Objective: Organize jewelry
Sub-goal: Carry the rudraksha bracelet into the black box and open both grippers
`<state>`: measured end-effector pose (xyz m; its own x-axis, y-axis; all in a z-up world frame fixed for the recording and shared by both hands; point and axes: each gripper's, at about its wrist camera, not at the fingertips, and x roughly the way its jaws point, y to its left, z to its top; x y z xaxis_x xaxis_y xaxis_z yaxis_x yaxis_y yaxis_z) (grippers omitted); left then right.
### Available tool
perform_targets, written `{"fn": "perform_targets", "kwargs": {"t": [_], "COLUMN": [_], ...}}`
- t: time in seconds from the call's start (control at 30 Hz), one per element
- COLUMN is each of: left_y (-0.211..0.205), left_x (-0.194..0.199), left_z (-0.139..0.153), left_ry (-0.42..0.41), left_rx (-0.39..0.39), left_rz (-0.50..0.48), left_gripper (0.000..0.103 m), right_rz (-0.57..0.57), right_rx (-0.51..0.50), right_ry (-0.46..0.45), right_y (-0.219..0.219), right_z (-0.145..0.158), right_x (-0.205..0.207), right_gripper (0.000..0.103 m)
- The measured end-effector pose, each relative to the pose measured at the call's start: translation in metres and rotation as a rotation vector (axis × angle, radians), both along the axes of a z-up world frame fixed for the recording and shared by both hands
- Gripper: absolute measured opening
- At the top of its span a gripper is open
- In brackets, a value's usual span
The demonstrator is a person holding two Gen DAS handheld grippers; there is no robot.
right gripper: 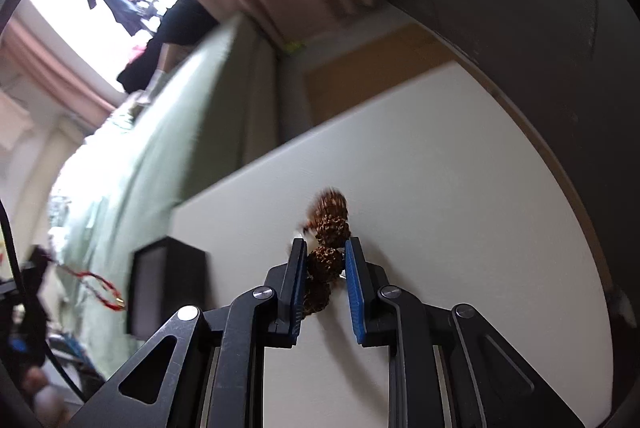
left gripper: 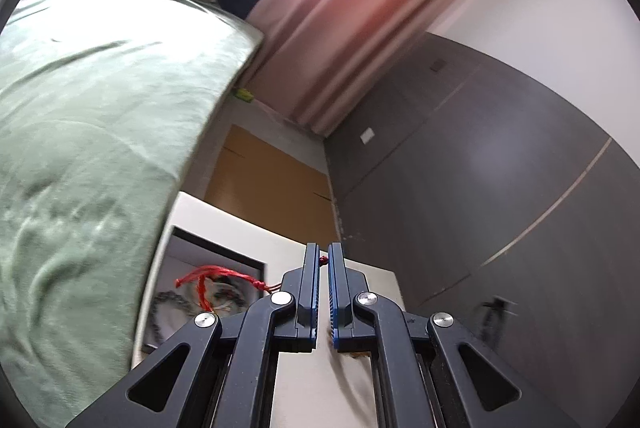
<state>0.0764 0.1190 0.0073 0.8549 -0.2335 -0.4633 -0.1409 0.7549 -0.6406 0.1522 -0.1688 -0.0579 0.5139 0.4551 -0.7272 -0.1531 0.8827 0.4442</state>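
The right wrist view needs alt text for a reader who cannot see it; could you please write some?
The right gripper is closed on a bracelet of rough brown beads above a white table. To the left stands a dark box, with a red cord and a green bedspread beyond.

Both tongs (left gripper: 323, 260) (right gripper: 325, 248) are black, with ribbed blue pads and silver pivot screws.

The right tool (right gripper: 324, 260) clamps a brown bead bracelet (right gripper: 326, 236) over the white table (right gripper: 460, 187), black box (right gripper: 168, 288) at left.
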Motion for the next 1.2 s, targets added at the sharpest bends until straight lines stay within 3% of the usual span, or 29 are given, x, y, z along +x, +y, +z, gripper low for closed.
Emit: {"fn": "perform_targets", "kwargs": {"t": [0.1, 0.3, 0.4, 0.7, 0.77, 0.8, 0.83, 1.0, 1.2], "left_y": [0.005, 0.022, 0.030, 0.044, 0.047, 0.049, 0.051, 0.062, 0.082], "left_x": [0.003, 0.015, 0.014, 0.006, 0.004, 0.002, -0.001, -0.012, -0.018], "left_z": [-0.006, -0.030, -0.035, -0.033, -0.033, -0.033, -0.031, -0.022, -0.028], "left_ry": [0.029, 0.184, 0.181, 0.180, 0.182, 0.176, 0.161, 0.122, 0.131], "left_rx": [-0.004, -0.013, -0.057, -0.065, -0.073, -0.077, -0.077, -0.062, -0.121], "left_rz": [0.025, 0.088, 0.089, 0.124, 0.124, 0.132, 0.150, 0.199, 0.240], "left_gripper": [0.004, 0.006, 0.006, 0.009, 0.030, 0.053, 0.068, 0.072, 0.073], "right_rz": [0.023, 0.068, 0.090, 0.166, 0.194, 0.207, 0.228, 0.292, 0.351], "right_rx": [0.019, 0.076, 0.099, 0.203, 0.224, 0.232, 0.241, 0.259, 0.282], "right_ry": [-0.026, -0.049, -0.067, -0.156, -0.182, -0.194, -0.210, -0.220, -0.198], "right_y": [0.007, 0.018, 0.027, 0.055, 0.063, 0.068, 0.076, 0.103, 0.136], "right_z": [0.007, 0.015, 0.020, 0.046, 0.052, 0.054, 0.058, 0.059, 0.052], "right_x": [-0.006, -0.010, -0.011, -0.026, -0.032, -0.034, -0.038, -0.045, -0.042], "right_gripper": [0.020, 0.020, 0.020, 0.020, 0.020, 0.020, 0.020, 0.020, 0.020]}}
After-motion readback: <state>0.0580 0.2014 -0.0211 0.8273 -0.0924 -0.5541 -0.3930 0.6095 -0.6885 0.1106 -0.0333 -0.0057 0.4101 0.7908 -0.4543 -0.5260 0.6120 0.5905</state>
